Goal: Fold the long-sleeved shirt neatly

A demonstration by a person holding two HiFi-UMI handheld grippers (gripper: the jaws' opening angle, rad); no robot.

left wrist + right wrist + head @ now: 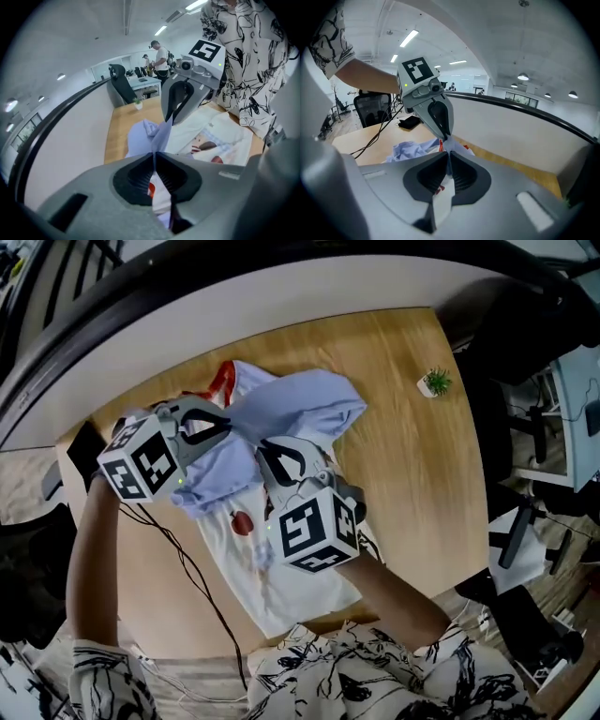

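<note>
Grey tongs (228, 425) bear black-and-white marker cubes (314, 532); the sleeves (103, 673) are white, black-scribbled.

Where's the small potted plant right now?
In the head view the potted plant stands on the wooden table near its upper-right corner, to the right of the shirt and clear of it.

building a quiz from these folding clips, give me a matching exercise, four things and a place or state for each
1 shirt
2 potted plant
3 black cable
4 left tool

A green, at the far right of the table
B shut on light blue cloth
C bunched up at its far end
D trailing to the near edge

Pairs: 1-C, 2-A, 3-D, 4-B
</note>
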